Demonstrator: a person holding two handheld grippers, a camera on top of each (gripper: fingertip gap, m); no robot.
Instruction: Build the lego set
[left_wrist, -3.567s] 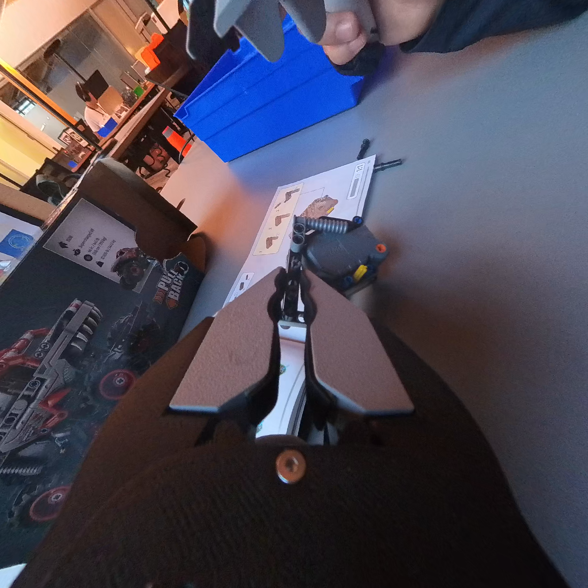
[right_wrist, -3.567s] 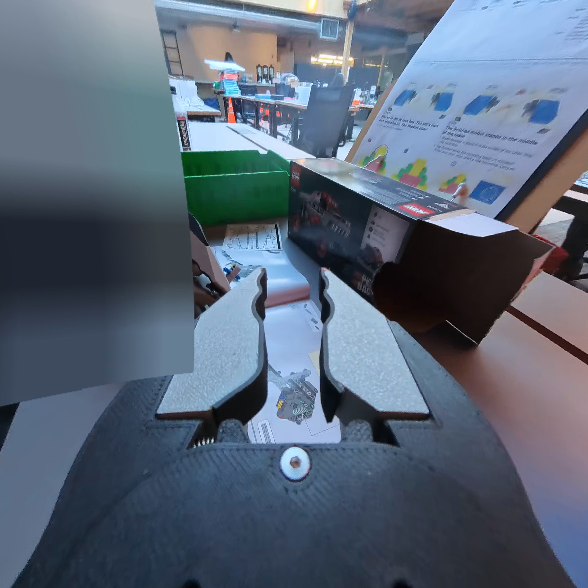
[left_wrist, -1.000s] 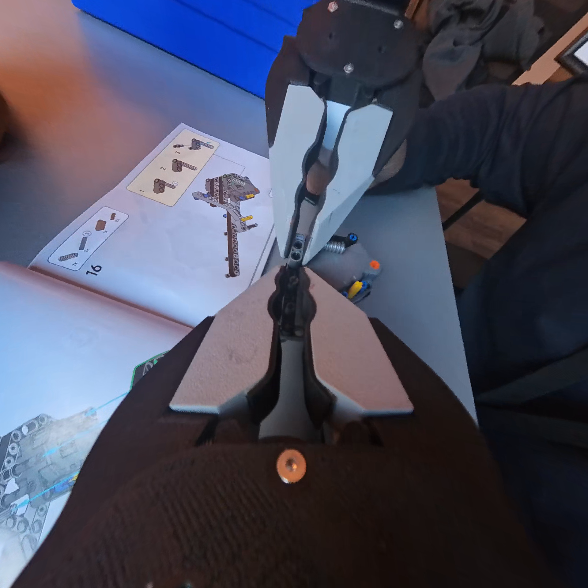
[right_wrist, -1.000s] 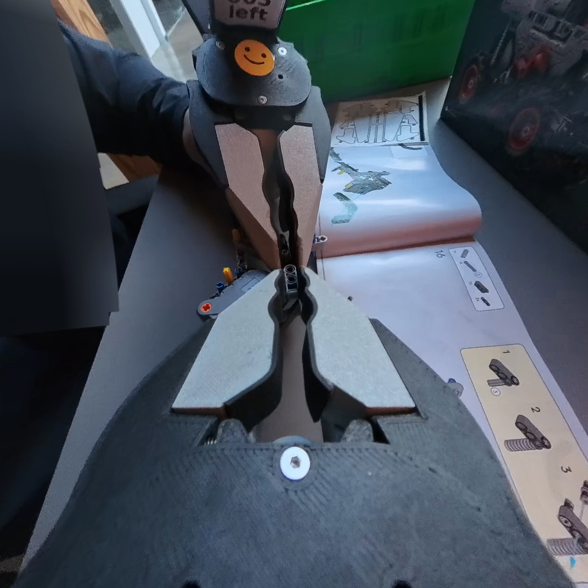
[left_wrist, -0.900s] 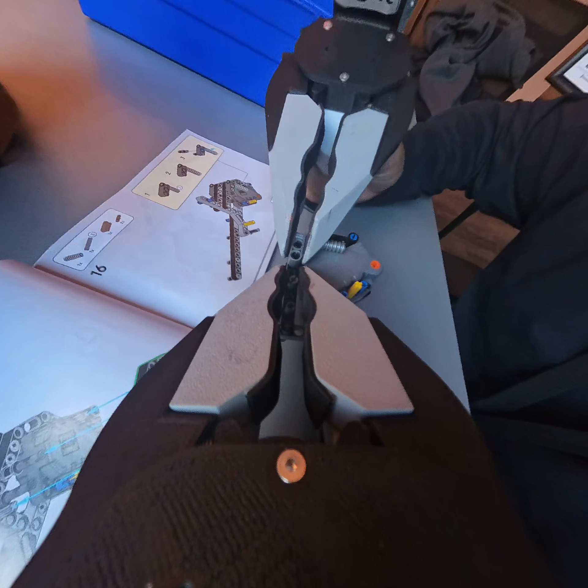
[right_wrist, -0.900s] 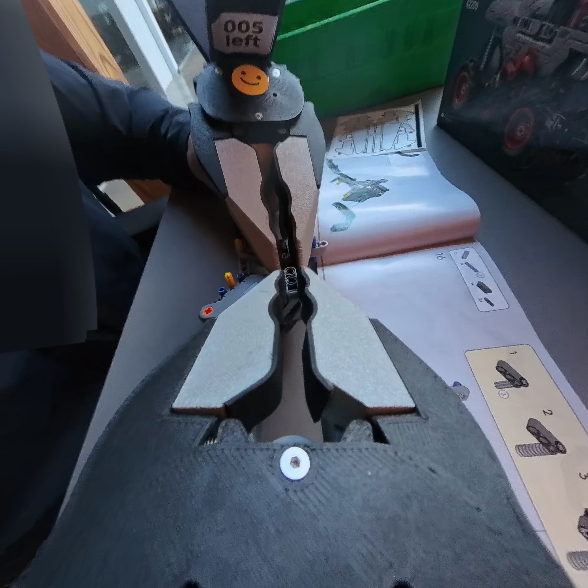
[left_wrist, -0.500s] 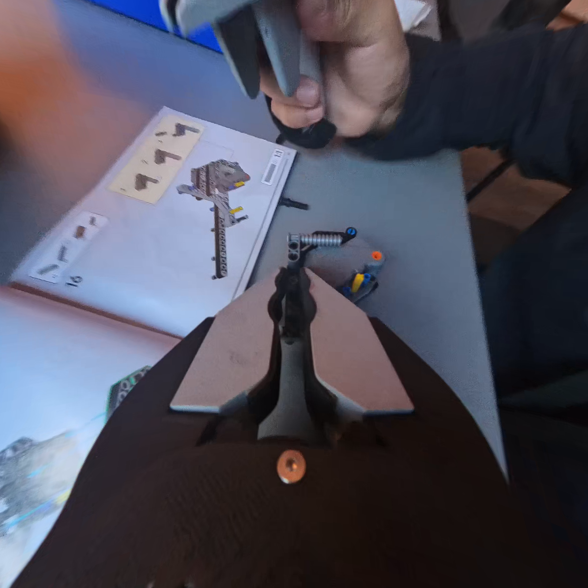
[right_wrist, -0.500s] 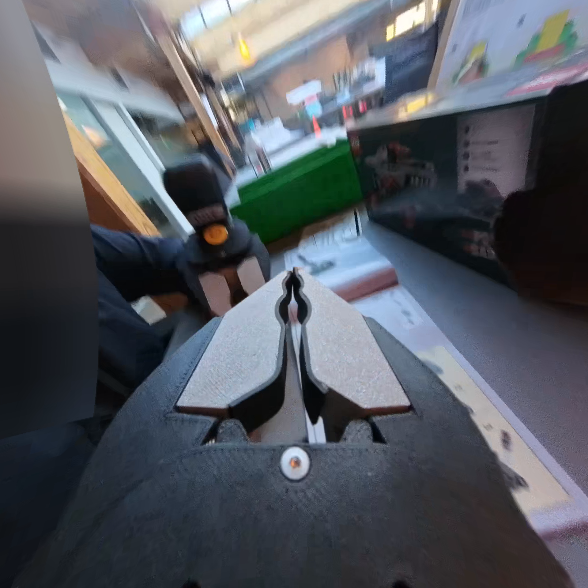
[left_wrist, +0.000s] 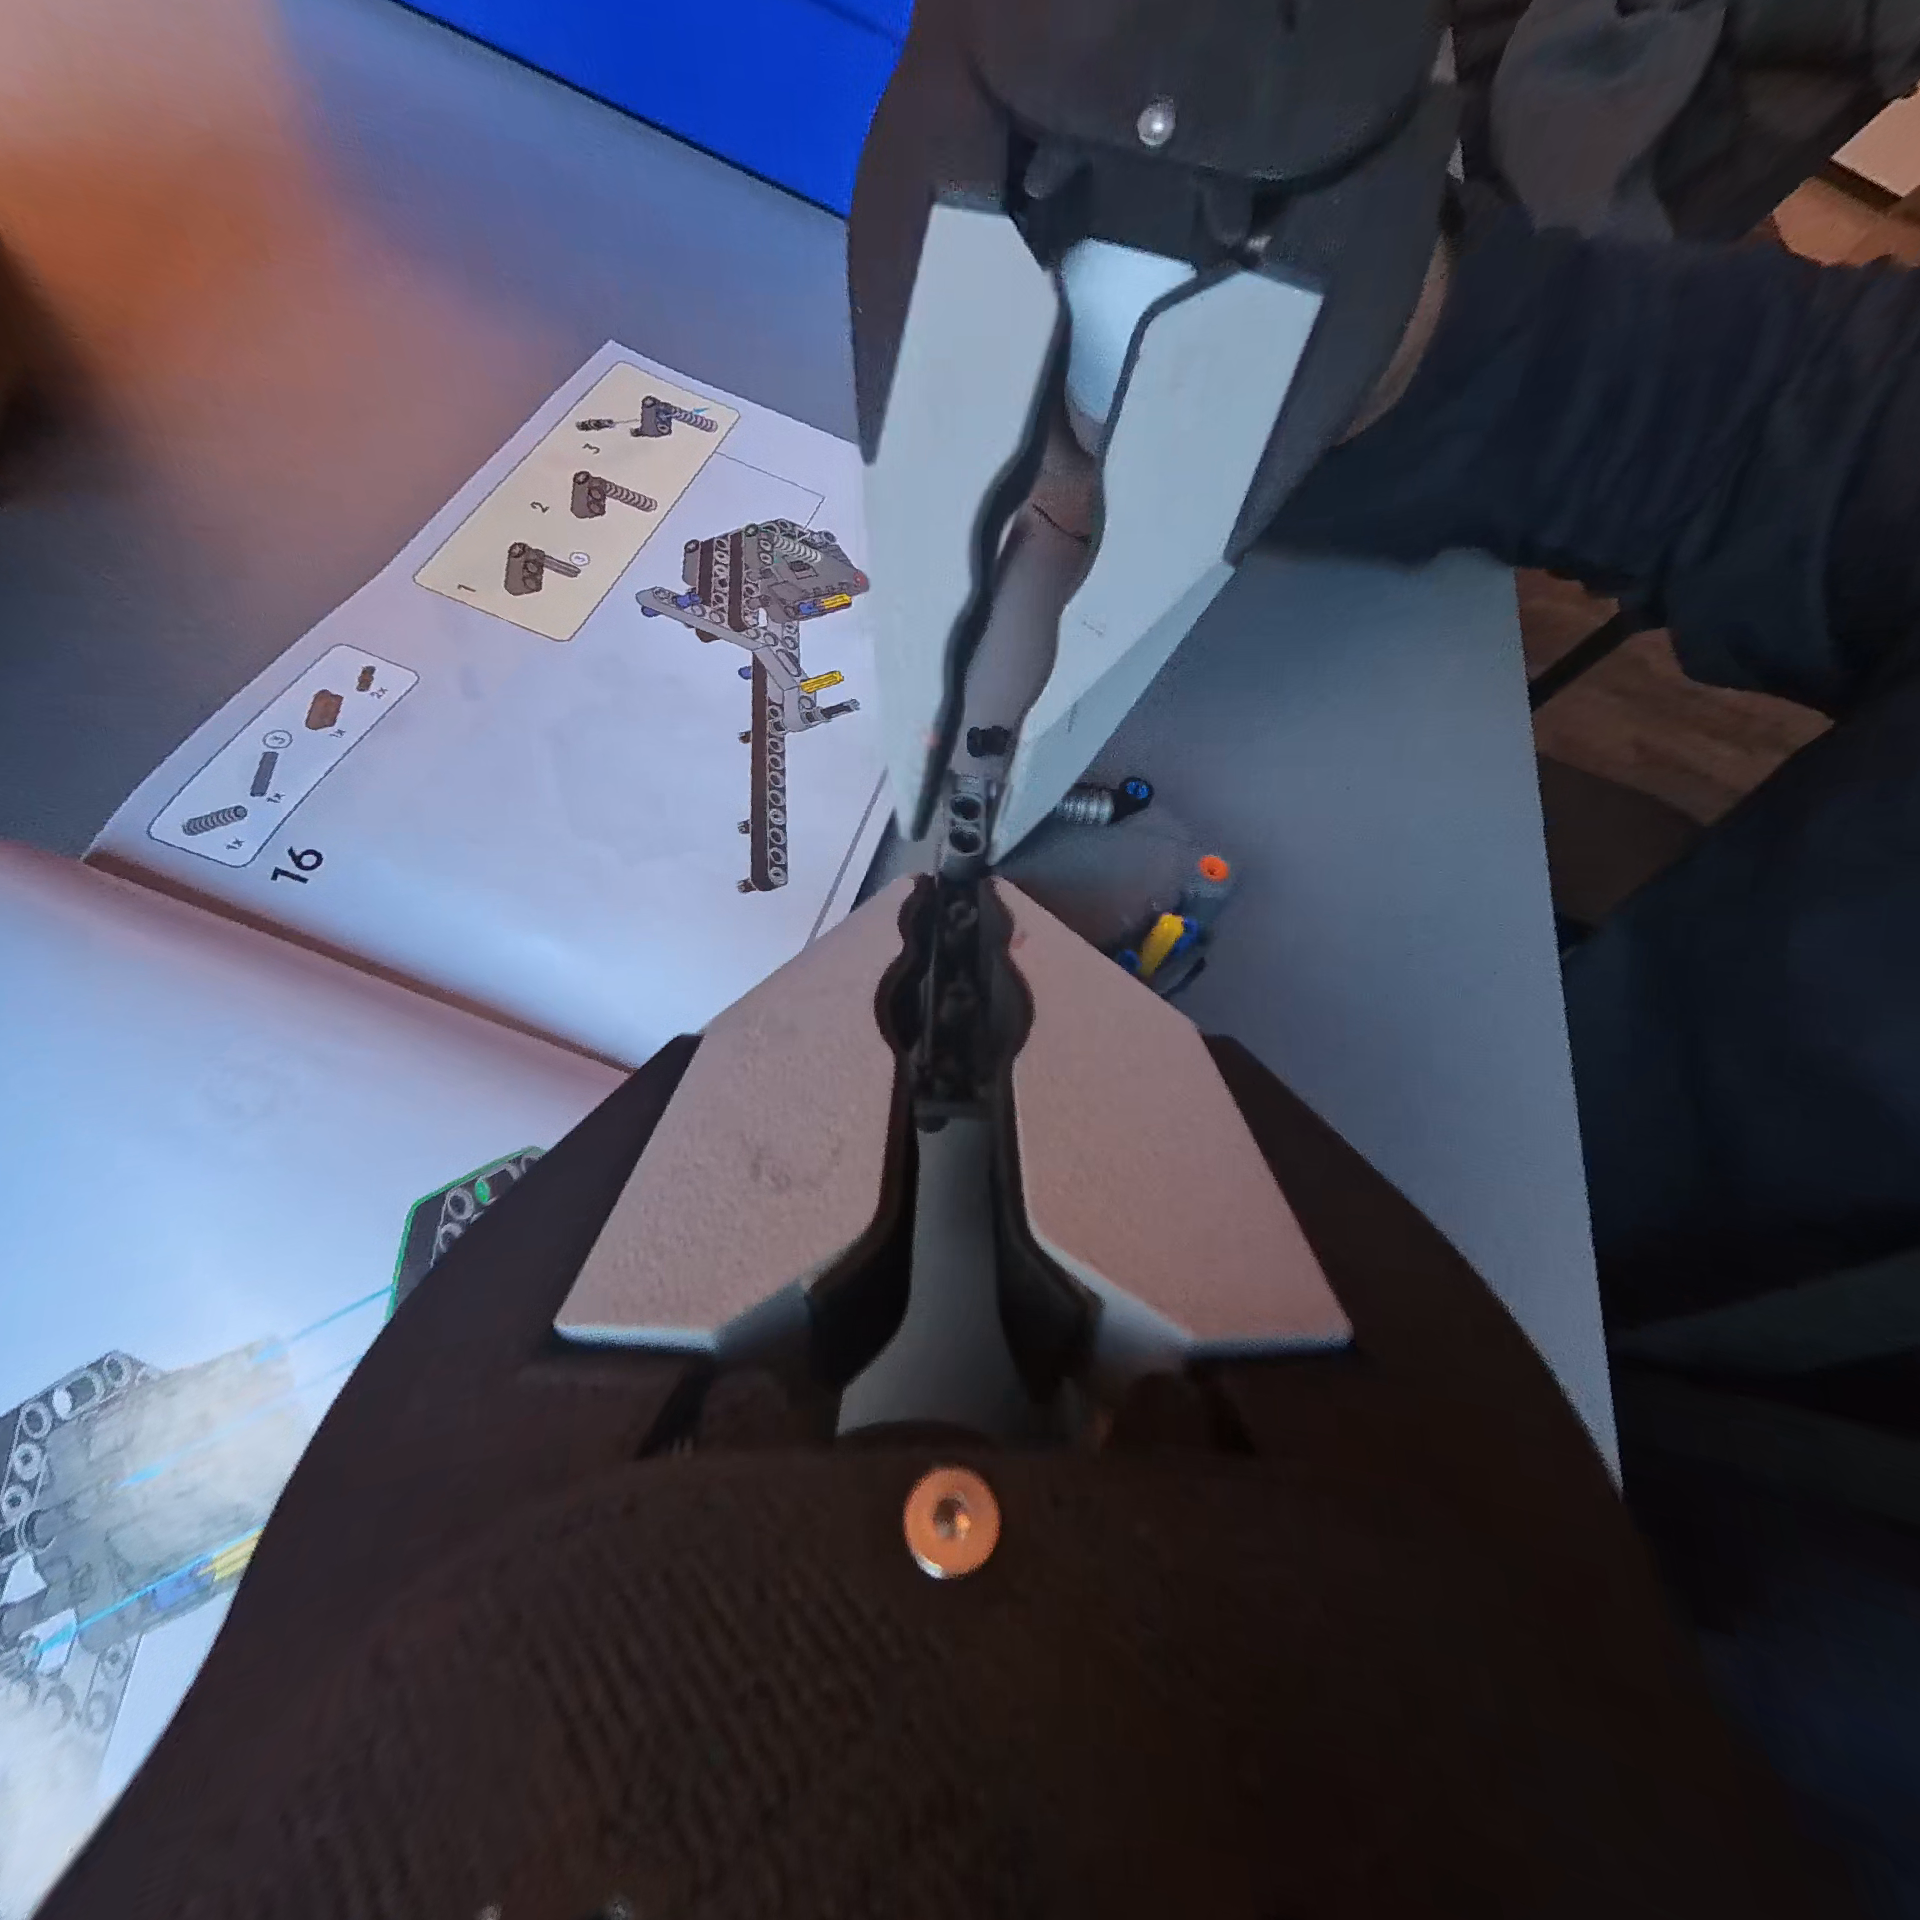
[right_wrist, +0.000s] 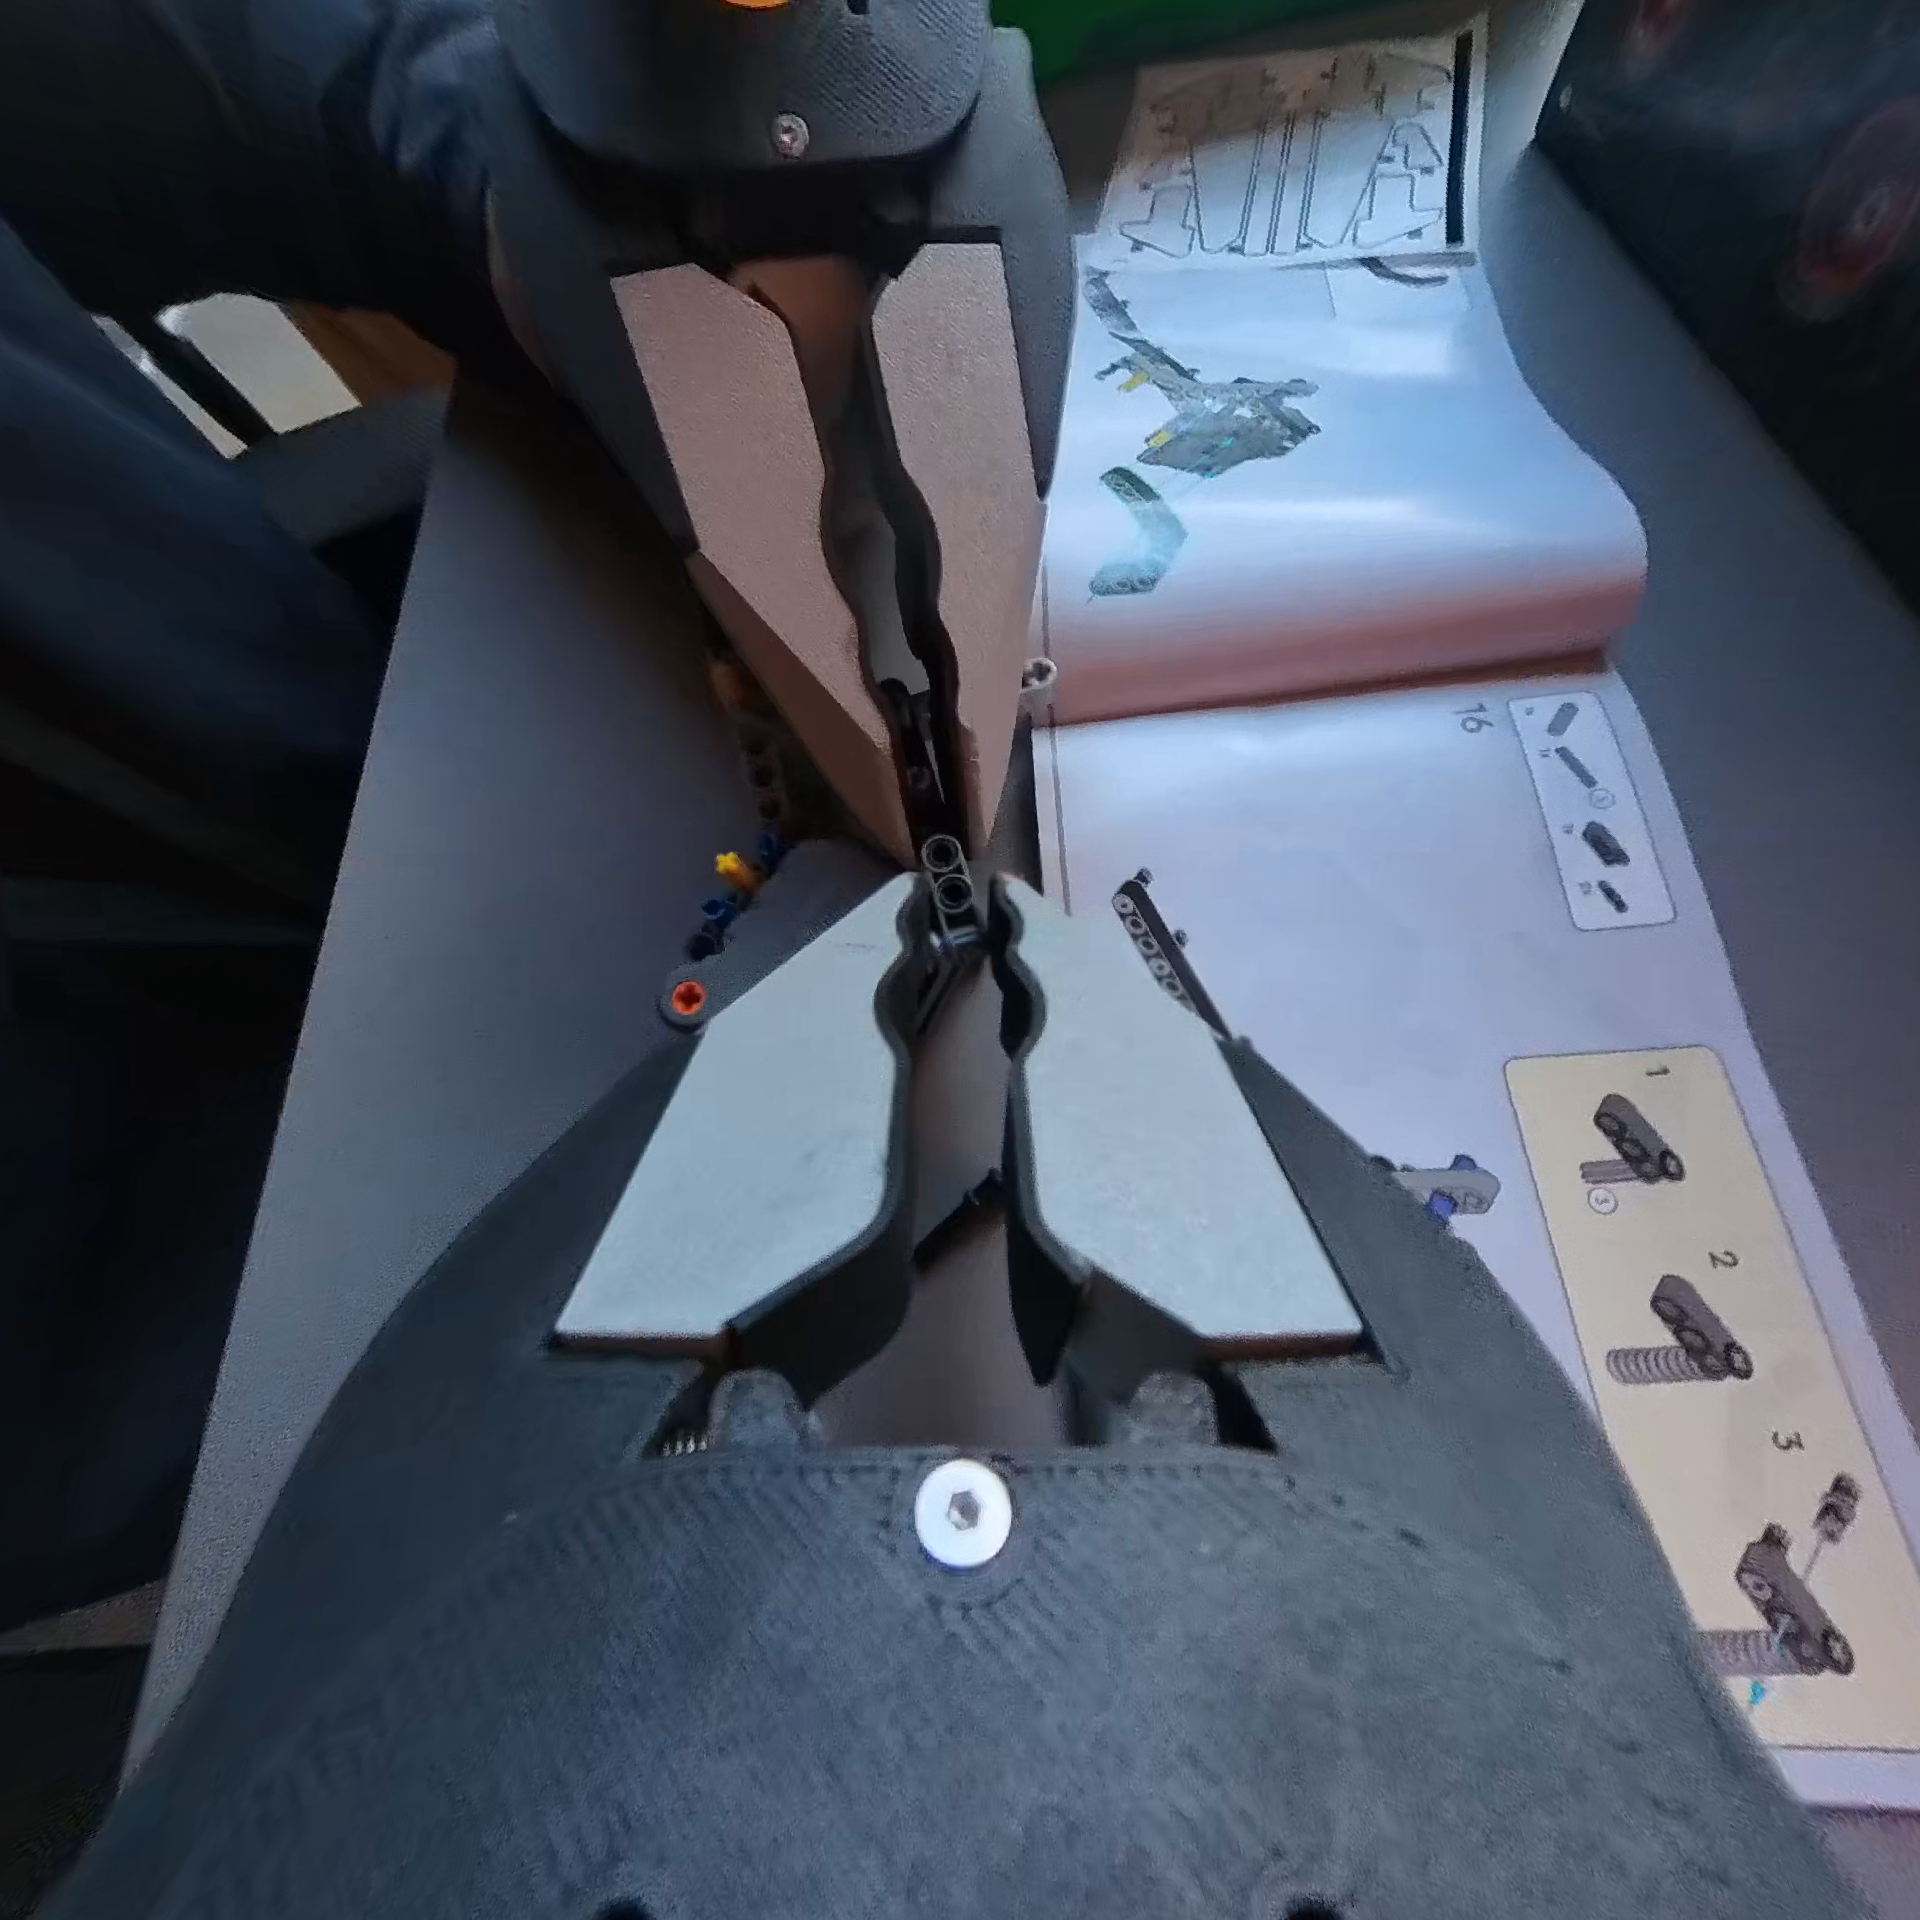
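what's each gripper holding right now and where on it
Both grip the same small lego assembly. The left gripper is shut on its dark beam end; the right gripper pinches the grey two-hole connector at the other end, tip to tip.

Black tongs (left_wrist: 956, 894), dark sleeves (left_wrist: 1662, 416)

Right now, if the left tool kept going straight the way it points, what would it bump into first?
Most likely the right tool. It faces the left tool tip to tip, and both pinch the same small grey lego piece, so there is almost no room between them. Exact depth is hard to judge.
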